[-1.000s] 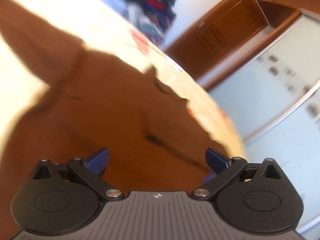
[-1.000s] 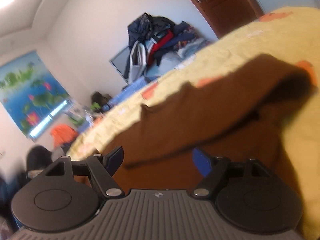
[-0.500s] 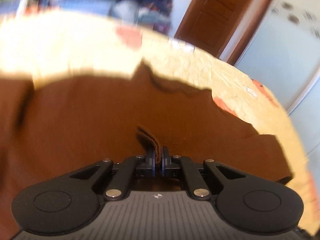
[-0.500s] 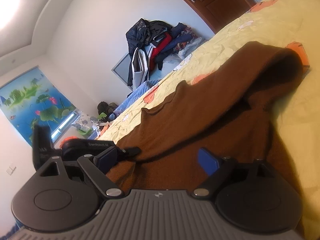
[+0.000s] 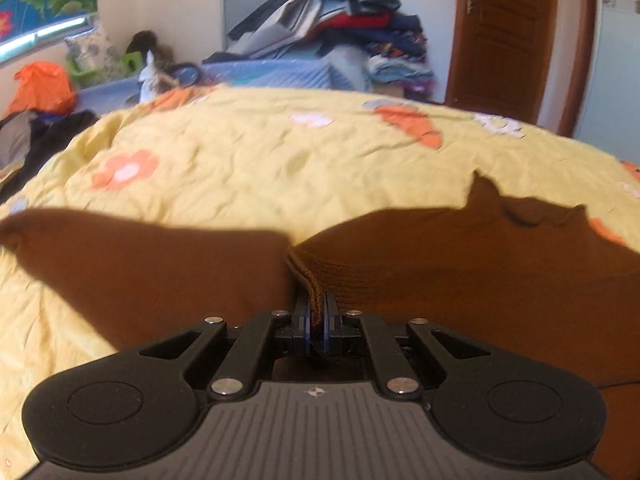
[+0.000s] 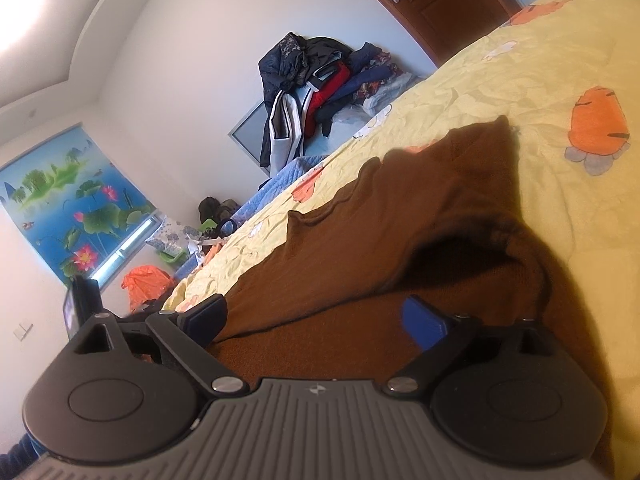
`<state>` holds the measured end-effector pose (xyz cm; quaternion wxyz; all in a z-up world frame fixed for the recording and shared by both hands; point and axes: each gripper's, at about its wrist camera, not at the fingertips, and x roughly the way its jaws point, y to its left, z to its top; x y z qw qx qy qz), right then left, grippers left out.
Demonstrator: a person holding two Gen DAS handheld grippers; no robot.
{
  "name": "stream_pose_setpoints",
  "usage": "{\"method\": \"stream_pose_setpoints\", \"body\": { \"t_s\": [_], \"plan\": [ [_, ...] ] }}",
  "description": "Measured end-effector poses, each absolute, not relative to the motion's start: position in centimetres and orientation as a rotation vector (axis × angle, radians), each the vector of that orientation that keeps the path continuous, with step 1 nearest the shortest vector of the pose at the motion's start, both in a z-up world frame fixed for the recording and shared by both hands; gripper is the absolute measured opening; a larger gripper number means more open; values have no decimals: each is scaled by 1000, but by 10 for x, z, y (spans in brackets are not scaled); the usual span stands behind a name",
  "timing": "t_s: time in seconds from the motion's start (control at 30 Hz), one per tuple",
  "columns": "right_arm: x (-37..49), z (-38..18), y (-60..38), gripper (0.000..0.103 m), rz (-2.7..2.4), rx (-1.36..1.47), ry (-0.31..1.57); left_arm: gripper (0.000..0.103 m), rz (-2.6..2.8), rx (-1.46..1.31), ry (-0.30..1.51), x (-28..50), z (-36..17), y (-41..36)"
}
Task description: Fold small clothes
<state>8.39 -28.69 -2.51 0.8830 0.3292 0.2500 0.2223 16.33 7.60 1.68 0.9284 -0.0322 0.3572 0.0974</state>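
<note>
In the left wrist view, the left tool [image 5: 315, 312] is pinching a ribbed edge of the brown garment [image 5: 460, 280], probably to carry it over for a fold, while the garment lies spread on the yellow bed [image 5: 260, 160]. In the right wrist view, the right tool [image 6: 316, 320] is spread wide just above the brown garment [image 6: 380, 232], apparently lined up to grab a matching edge.

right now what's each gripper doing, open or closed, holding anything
left gripper: closed, pinching a ribbed edge of the brown garment.
right gripper: open, holding nothing, fingers spread over the same garment.
</note>
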Motion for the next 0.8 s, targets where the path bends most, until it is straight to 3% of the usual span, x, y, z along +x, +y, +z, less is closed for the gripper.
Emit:
{"method": "stream_pose_setpoints", "body": {
  "t_s": [0.27,0.5,0.63,0.7,0.8],
  "plan": [
    [86,-24,-285,96,464,676,523,5,193,-62,707,143,37,79],
    [87,-23,-283,98,466,652,534,5,205,-53,731,138,24,95],
    [85,4,-285,99,455,585,477,5,201,25,752,134,32,83],
    [97,24,-292,103,457,580,433,6,206,43,719,119,48,74],
    [148,35,-294,103,390,519,525,8,172,29,600,97,68,52]
  ]
}}
